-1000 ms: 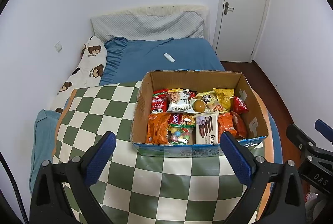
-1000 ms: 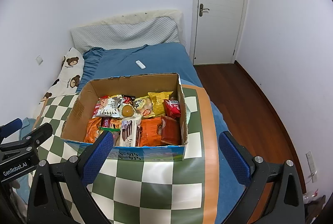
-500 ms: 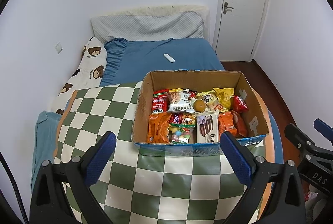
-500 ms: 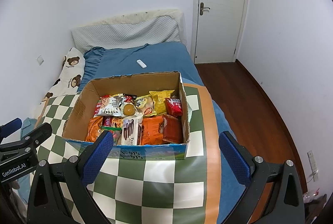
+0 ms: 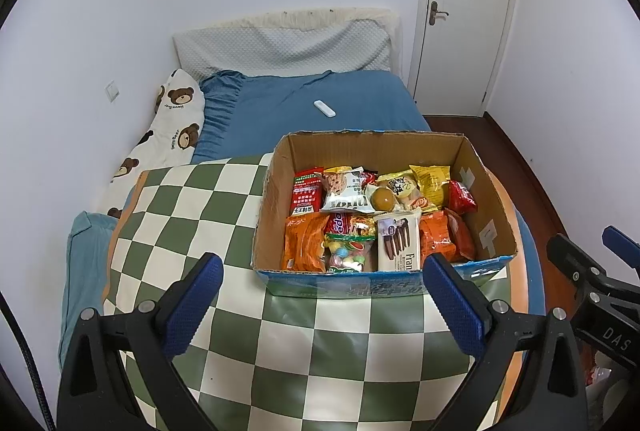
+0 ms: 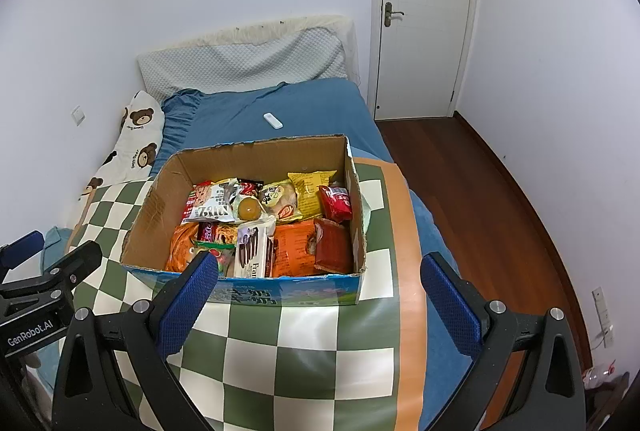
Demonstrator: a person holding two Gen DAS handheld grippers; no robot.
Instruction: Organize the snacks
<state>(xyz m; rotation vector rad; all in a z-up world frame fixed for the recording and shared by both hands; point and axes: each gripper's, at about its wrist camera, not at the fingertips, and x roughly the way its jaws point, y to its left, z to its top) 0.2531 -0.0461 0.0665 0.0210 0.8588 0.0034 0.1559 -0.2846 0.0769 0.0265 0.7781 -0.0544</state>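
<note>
- Blue-padded and spread wide with nothing between the pads, my left gripper (image 5: 322,291) hangs above the checkered cloth (image 5: 192,215), short of the near wall of the cardboard box (image 5: 276,199).
- My right gripper (image 6: 318,289) is just as wide apart and empty; its left pad (image 6: 188,305) overlaps the box's near left corner in my right view, and I cannot tell whether it touches.
- Each tool shows at the edge of the other's camera, on opposite sides of the box.
- Inside the box the snacks lie packed in two rough rows.
- Along the near wall: an orange bag (image 5: 304,245), a clear candy pouch (image 5: 350,255) with pastel pieces, a white chocolate-stick packet (image 5: 398,241), and more orange packs (image 5: 442,237) to the far right.
- Along the far wall: a red sachet (image 5: 307,191), a white cookie bag (image 5: 346,191), a round golden cake (image 5: 382,198) in clear wrap, a yellow bag (image 5: 430,181) and a small red pack (image 5: 462,197).
- The box has brown inner walls and a blue printed outer face, and sits on the right part of the green-and-cream cloth.
- Beyond the box lies a blue bedsheet (image 5: 280,103) with a white remote (image 5: 325,108) on it, a bear-print pillow (image 5: 172,135) to the left, and a quilted headboard pad (image 5: 284,47) against the wall.
- A white door (image 6: 424,15) stands to the right of the box, with dark wood floor (image 6: 480,191) below it.
</note>
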